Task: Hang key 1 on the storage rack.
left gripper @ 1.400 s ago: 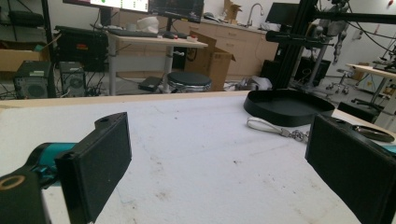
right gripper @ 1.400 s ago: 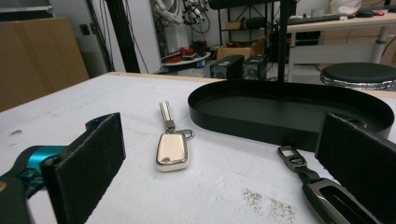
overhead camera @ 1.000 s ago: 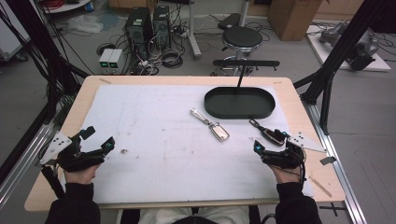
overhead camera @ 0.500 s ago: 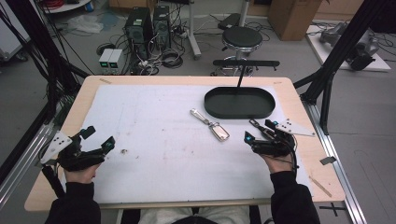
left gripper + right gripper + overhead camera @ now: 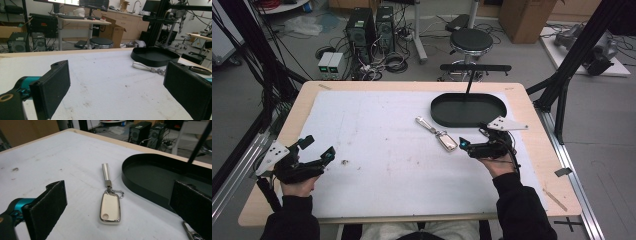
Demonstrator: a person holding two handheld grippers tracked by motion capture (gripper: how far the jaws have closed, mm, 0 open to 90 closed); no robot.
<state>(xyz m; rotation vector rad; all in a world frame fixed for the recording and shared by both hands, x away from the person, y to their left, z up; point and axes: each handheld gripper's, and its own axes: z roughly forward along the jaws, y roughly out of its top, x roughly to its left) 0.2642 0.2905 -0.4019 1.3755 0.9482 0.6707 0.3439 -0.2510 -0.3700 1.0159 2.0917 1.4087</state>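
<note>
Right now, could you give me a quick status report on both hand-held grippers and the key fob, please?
Right hand-held gripper open, jaws facing the key fob, not touching. Left hand-held gripper open, empty, at the table's near left. Fob lies flat beside the black tray. Nothing in between.

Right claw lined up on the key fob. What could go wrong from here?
1. The fob lies flat on the table, so the open right claw may slide over it or push it instead of gripping.
2. A strap hangs off the fob's ring; once lifted it may swing or catch on the tray rim close beside it.
3. Another small metal item lies near the right jaw and might get pinched too.
</note>
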